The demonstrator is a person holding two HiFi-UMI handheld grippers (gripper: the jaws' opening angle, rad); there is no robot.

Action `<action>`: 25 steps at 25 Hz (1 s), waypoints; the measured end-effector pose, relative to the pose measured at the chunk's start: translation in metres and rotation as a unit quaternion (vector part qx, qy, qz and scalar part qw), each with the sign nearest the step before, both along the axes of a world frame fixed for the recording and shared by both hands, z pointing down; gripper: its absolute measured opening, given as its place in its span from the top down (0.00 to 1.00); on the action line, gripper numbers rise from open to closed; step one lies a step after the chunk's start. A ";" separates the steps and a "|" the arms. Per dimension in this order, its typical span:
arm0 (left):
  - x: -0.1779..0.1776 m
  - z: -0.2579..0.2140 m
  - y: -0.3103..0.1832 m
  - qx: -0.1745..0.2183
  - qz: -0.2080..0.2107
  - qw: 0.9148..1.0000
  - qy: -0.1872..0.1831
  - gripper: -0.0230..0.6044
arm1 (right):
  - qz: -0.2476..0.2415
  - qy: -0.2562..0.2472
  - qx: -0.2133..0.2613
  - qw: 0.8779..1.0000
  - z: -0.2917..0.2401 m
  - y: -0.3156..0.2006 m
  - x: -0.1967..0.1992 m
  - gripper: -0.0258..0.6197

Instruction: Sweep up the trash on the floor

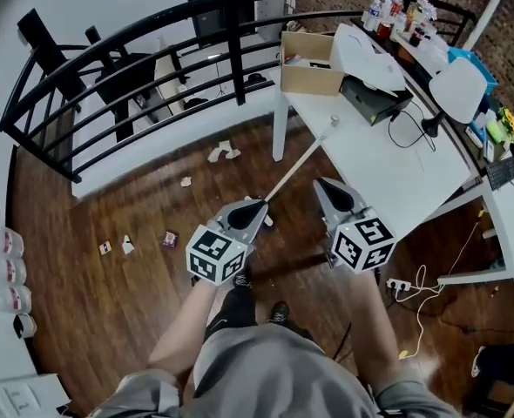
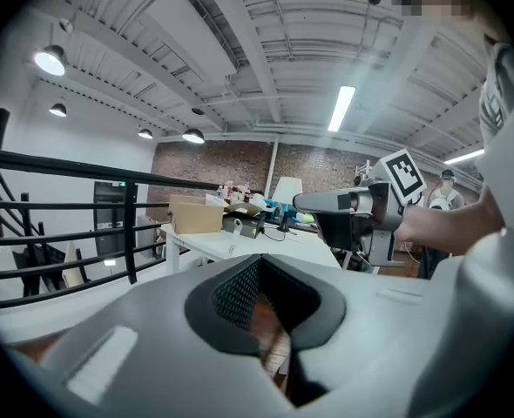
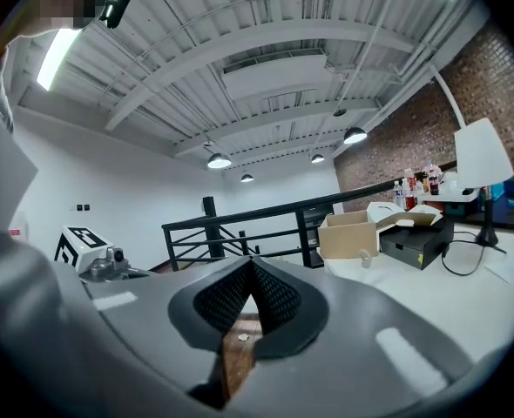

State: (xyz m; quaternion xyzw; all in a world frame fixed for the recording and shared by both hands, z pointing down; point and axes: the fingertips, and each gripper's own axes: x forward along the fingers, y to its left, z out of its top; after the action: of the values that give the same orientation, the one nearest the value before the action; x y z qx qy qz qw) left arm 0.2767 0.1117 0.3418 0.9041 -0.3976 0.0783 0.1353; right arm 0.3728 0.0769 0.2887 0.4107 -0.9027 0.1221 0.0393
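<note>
A person in grey shorts (image 1: 266,373) stands on a dark wood floor (image 1: 74,320), a gripper in each hand, both held low and pointing away from the body. At far left, plastic bottles (image 1: 0,268) lie along the wall. Trash is scattered on the boards. Three small scraps (image 1: 127,245) sit left of the grippers, a white bit (image 1: 185,181) lies further off, and crumpled paper (image 1: 223,152) lies nearest the black railing (image 1: 109,68).

The left gripper (image 1: 258,205) has its jaws closed together with nothing between them; only floor shows through the notch. Just beyond its tip, a pale broom handle (image 1: 300,159) leans against the white table (image 1: 388,164). Its long axis runs diagonally from lower left to upper right, its top end pointing at the table's edge. Its lower end is hidden behind the left gripper.

The right gripper (image 1: 320,184) is likewise closed and empty, near the table's front edge. A cardboard box (image 1: 309,77) stands on the table, and a power strip (image 1: 399,283) lies on the floor at right.
</note>
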 end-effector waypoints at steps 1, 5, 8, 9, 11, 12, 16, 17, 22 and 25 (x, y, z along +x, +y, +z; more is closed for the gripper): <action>-0.001 0.004 -0.012 -0.001 0.007 1.000 0.001 0.96 | 0.005 0.005 -0.002 1.000 0.003 -0.011 -0.002 0.96; -0.002 0.020 -0.054 -0.009 0.031 0.999 0.011 0.96 | 0.026 0.031 -0.018 0.999 0.017 -0.052 -0.010 0.96; 0.000 0.024 -0.085 -0.012 0.051 0.998 0.016 0.96 | 0.050 0.041 -0.026 0.998 0.017 -0.081 -0.008 0.96; 0.001 0.026 -0.093 -0.014 0.057 0.998 0.018 0.96 | 0.060 0.042 -0.029 0.997 0.017 -0.089 -0.007 0.96; 0.002 0.032 -0.106 -0.019 0.066 0.997 0.021 0.96 | 0.082 0.043 -0.036 0.995 0.023 -0.104 -0.004 0.96; 0.003 0.035 -0.112 -0.023 0.069 0.997 0.023 0.96 | 0.090 0.044 -0.041 0.994 0.028 -0.110 -0.002 0.96; 0.008 0.048 -0.130 -0.038 0.076 0.996 0.027 0.96 | 0.102 0.046 -0.062 0.992 0.049 -0.130 0.007 0.96; 0.009 0.052 -0.134 -0.039 0.074 0.996 0.028 0.96 | 0.102 0.045 -0.065 0.992 0.054 -0.135 0.011 0.96; 0.012 0.073 -0.160 -0.044 0.057 0.997 0.023 0.96 | 0.102 0.067 -0.084 0.989 0.093 -0.171 0.041 0.87; 0.020 0.085 -0.168 -0.049 0.051 0.997 0.019 0.96 | 0.102 0.070 -0.110 0.986 0.122 -0.193 0.064 0.72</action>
State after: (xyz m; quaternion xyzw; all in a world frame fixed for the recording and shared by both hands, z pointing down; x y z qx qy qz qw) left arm 0.2966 -0.0565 0.4269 0.9170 -0.3438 0.0870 0.1827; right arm 0.4370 -0.1165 0.4105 0.5015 -0.8322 0.1945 0.1347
